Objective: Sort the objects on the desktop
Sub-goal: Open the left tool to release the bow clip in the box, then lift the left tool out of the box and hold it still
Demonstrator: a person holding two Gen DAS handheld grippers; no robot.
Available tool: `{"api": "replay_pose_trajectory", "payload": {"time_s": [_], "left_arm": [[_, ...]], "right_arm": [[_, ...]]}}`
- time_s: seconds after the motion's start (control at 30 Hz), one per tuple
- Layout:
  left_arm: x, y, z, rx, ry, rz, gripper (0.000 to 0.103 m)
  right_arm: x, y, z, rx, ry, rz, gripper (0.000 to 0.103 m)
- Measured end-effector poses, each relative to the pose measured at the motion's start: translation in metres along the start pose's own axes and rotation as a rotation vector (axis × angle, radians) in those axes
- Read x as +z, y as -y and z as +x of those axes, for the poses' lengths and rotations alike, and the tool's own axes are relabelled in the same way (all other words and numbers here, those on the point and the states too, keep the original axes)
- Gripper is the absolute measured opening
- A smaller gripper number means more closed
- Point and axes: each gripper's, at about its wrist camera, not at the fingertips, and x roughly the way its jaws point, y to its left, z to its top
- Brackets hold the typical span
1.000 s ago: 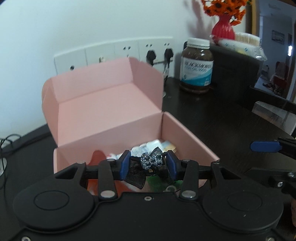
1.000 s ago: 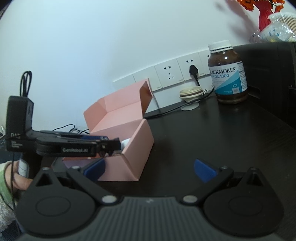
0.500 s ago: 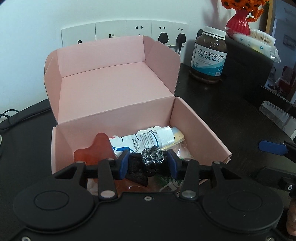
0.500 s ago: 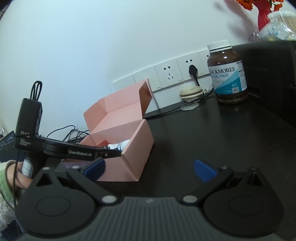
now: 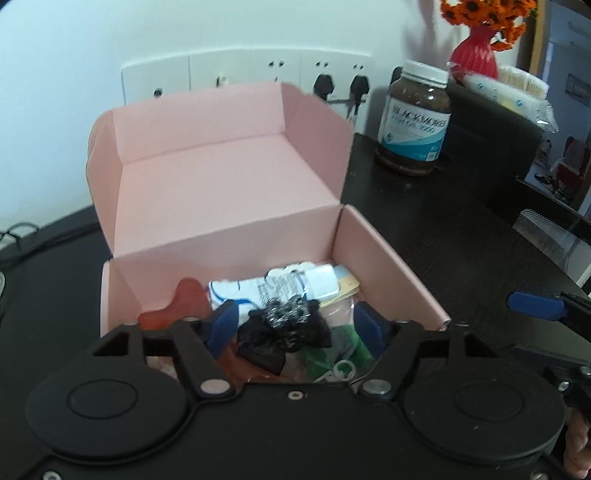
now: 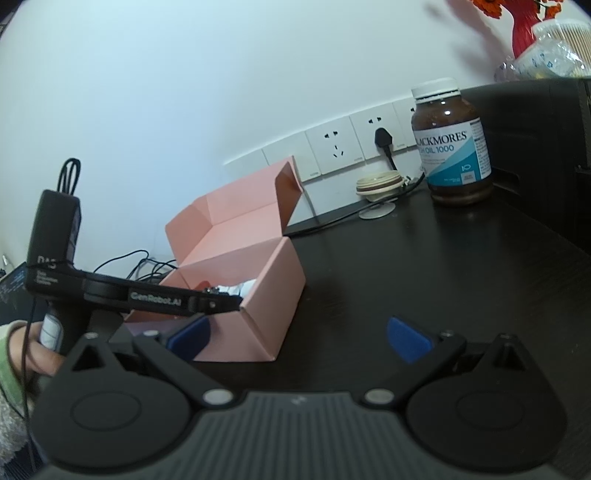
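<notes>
Both our grippers stood unclenched: the left gripper [image 5: 293,326] was opening around the black bow [image 5: 284,332] inside the pink box [image 5: 388,258], the right gripper [image 6: 299,338] empty

A brown pill bottle [image 6: 452,142] with a white cap stands on the dark desk [image 6: 424,266] at two o'clock. Behind it, wall sockets [image 6: 334,147] hold a black plug [image 6: 384,140]. A red vase [image 5: 476,53] of orange flowers [image 5: 484,14] sits at one o'clock.
</notes>
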Motion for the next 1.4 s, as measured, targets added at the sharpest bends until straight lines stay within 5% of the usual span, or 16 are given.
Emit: {"api": "replay_pose_trajectory", "payload": {"time_s": [0.33, 0.6, 1.0, 1.4], "left_arm": [[-0.003, -0.005, -0.046, -0.029, 0.203, -0.013, 0.097], [-0.029, -0.020, -0.088, -0.009, 0.321, 0.006, 0.103], [-0.084, -0.065, -0.111, -0.071, 0.337, -0.040, 0.103], [-0.114, -0.076, -0.113, -0.119, 0.370, 0.037, 0.103]], "right_arm": [[0.001, 0.001, 0.003, -0.010, -0.019, 0.007, 0.102], [0.000, -0.001, 0.008, -0.035, -0.043, -0.004, 0.102], [0.000, -0.002, 0.013, -0.085, -0.071, 0.000, 0.102], [0.001, -0.006, 0.018, -0.131, -0.100, -0.021, 0.102]]}}
